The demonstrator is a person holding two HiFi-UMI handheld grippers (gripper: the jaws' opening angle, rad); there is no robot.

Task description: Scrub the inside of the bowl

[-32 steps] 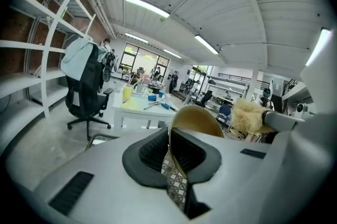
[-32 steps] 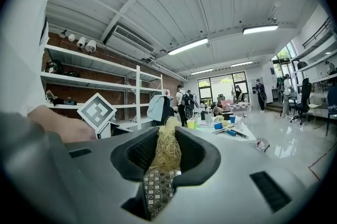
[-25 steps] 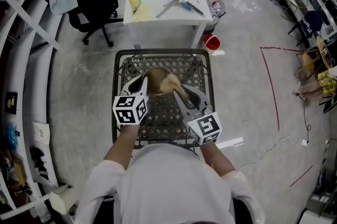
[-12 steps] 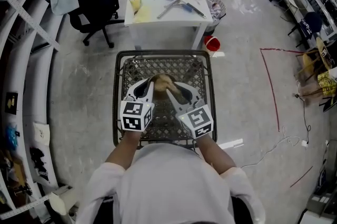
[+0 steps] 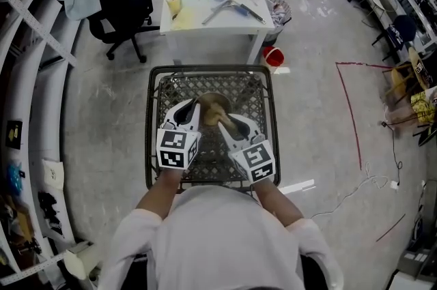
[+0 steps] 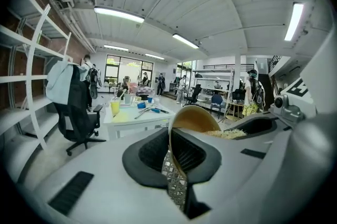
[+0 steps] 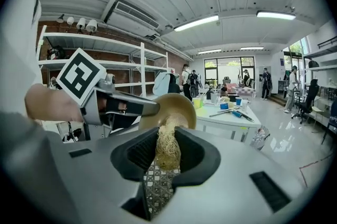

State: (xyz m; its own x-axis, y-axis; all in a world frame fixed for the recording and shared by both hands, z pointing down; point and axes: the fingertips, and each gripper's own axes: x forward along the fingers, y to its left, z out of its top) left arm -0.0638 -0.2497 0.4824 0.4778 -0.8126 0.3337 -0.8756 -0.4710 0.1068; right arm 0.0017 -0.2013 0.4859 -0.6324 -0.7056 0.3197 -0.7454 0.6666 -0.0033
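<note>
**Bowl held up off the mesh, scrubber working inside it**

Bowl (image 5: 209, 104) sits just above the centre of the head view, raised over the table and tipped on its side. My left gripper (image 5: 194, 108) is clamped on its rim; in the left gripper view the thin wall stands edge-on between the closed jaws. My right gripper (image 5: 224, 123) is closed on a straw-coloured fibre scrubber (image 7: 167, 145), whose far end lies in the bowl's mouth.

Over the last second the two grippers have drawn together. The right one has come in from the lower right, and the left has rolled, turning the bowl. I take this as a scrubbing stroke under way, with no sign yet that the inside is done.

Below is a black-framed metal lattice table (image 5: 151, 145). Beyond it, towards the top of the frame, stands a white table (image 5: 205, 21) strewn with cups and tools. A red bucket (image 5: 275, 54) is at its right foot and a black office chair (image 5: 121, 7) at upper left. A red line (image 5: 349, 108) runs across the floor at right.
</note>
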